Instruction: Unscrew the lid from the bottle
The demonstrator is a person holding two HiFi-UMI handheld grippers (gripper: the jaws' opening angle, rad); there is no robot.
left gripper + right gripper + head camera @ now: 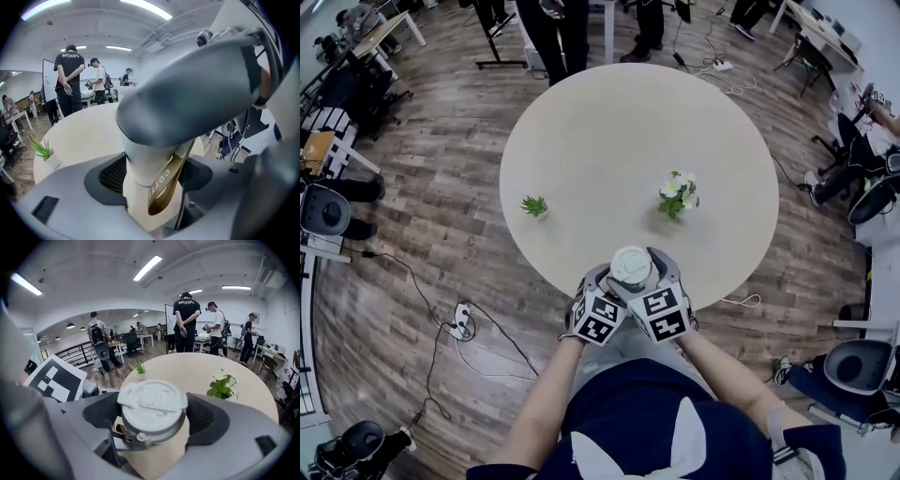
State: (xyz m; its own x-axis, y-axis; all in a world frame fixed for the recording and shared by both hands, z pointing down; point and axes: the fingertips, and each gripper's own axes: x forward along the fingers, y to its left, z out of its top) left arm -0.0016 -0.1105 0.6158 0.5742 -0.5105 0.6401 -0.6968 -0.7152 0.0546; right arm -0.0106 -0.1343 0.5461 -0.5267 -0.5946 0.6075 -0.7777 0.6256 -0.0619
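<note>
Left gripper, at the near edge of the round beige table, is clamped on the cream cylindrical bottle below its neck. Right gripper, jaws wide, flanks the white plastic flip-top lid, which sits on the bottle, pads just beside its rim. Olive woven strap hangs from the neck. White-flowered potted plant and small green potted plant stand well apart on the table.

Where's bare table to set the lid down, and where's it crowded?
Free: the wide far half of the table beyond both plants, and the middle strip between the small green plant and the flowering plant. Crowded: the near edge, where the left gripper and right gripper flank the bottle.
</note>
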